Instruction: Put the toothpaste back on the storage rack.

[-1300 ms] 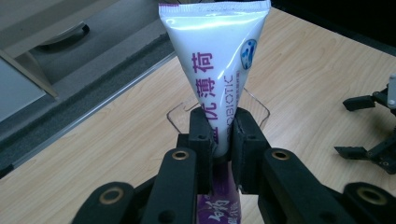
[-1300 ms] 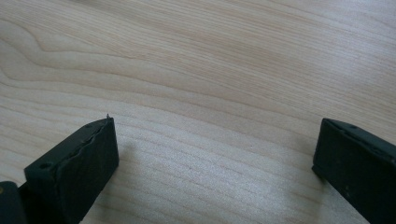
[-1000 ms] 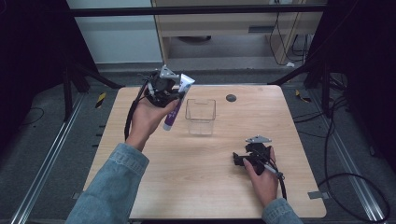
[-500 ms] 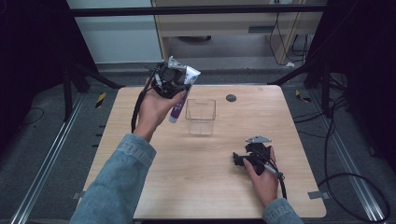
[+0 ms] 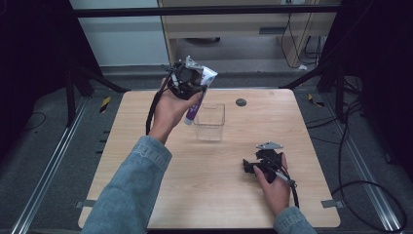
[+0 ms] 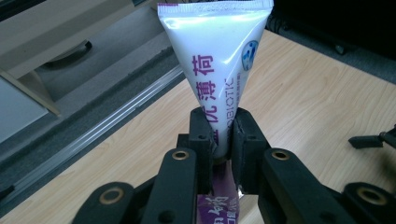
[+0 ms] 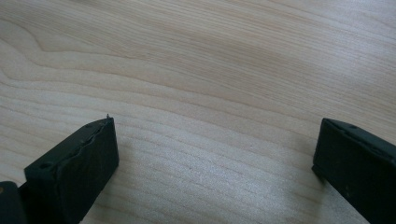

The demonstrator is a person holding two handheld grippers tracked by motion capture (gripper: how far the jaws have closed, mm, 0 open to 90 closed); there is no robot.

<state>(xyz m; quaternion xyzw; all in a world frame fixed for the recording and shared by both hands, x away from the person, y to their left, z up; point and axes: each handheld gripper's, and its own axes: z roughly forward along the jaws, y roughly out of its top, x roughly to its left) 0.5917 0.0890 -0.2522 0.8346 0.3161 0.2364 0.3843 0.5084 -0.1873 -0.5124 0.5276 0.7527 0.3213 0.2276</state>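
A white and purple tube (image 5: 198,97) hangs above the table's far left part, just left of a clear plastic box (image 5: 210,123). My left gripper (image 5: 187,80) is shut on the tube's middle; in the left gripper view the tube (image 6: 217,65) rises white end up between the jaws of that gripper (image 6: 219,135). The tube's purple end points down toward the table. My right gripper (image 5: 253,165) rests low over the table (image 5: 146,146) at the near right, jaws wide apart with bare wood between them (image 7: 215,144).
A small dark round spot (image 5: 240,102) sits on the table behind the clear box. A wooden cabinet (image 5: 234,29) stands beyond the far edge. Metal rails (image 5: 44,175) and cables (image 5: 370,185) run along the floor on both sides.
My left gripper has carried the tube to the right and slightly farther away, closer to the clear box. The right gripper has stayed put.
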